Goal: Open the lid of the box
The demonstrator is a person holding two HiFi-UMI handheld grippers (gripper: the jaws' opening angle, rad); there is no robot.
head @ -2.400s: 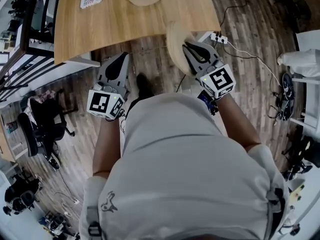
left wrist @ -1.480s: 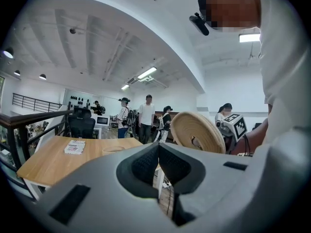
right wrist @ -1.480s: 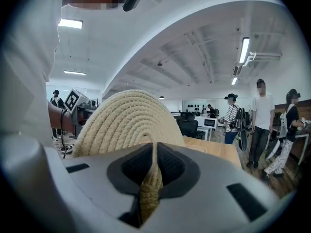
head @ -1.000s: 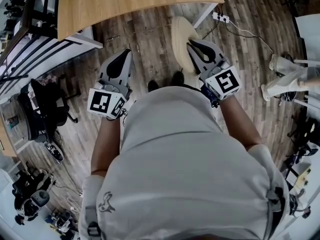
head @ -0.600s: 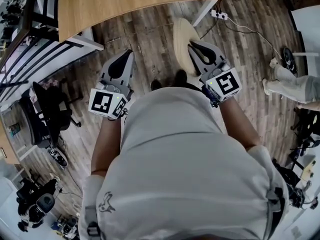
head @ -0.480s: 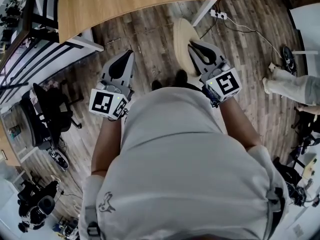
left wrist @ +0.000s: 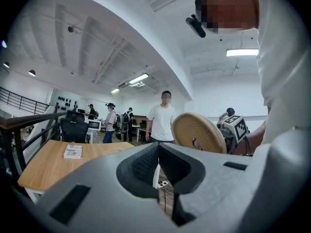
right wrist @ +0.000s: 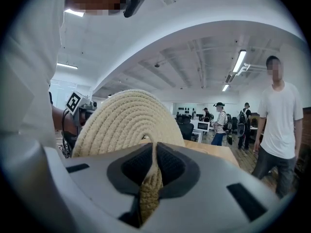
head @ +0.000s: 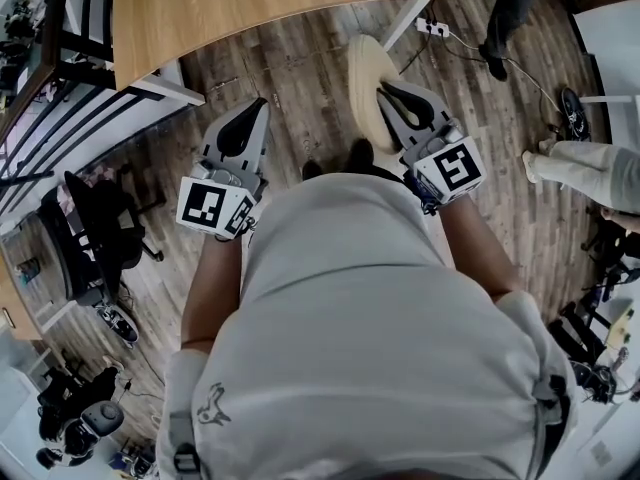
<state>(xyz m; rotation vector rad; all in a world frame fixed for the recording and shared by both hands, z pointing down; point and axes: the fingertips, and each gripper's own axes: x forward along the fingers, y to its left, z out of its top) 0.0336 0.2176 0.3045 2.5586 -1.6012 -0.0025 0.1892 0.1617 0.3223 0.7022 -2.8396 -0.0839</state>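
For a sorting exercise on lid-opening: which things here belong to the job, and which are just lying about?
Job:
- lid, clamped on edge in the right gripper
- left gripper, shut and empty

Lying about:
- table
- packet on the table
- chair
- power strip

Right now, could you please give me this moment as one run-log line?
right gripper: shut on edge of woven lid | pose: upright, over floor, clear of table | left gripper: shut, empty
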